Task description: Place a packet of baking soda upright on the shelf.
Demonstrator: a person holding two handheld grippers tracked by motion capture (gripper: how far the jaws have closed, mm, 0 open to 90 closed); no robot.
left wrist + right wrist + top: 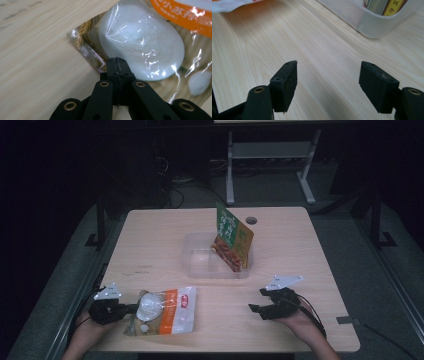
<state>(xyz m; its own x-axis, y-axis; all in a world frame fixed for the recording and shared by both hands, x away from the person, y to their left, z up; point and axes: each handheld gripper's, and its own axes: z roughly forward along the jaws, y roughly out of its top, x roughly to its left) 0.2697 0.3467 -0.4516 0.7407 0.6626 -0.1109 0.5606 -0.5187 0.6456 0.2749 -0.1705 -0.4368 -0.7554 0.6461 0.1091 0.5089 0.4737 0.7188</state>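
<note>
A clear snack bag (pixel 167 310) with an orange band and a white round bun inside lies near the table's front left. My left gripper (pixel 134 308) comes in from the left. In the left gripper view its jaws are pressed together over the foil edge of the snack bag (pixel 142 42), so the left gripper (pixel 117 60) is shut on that edge. My right gripper (pixel 256 300) rests low over the front right of the table. It stands open (pixel 328 67) with bare wood between its pads.
A clear plastic container (pixel 192 265) sits mid-table with a green and orange packet (pixel 232 237) leaning upright in its right side. Its corner (pixel 372 25) is ahead and to the right of the right gripper. A cable hole (pixel 251 220) marks the far edge.
</note>
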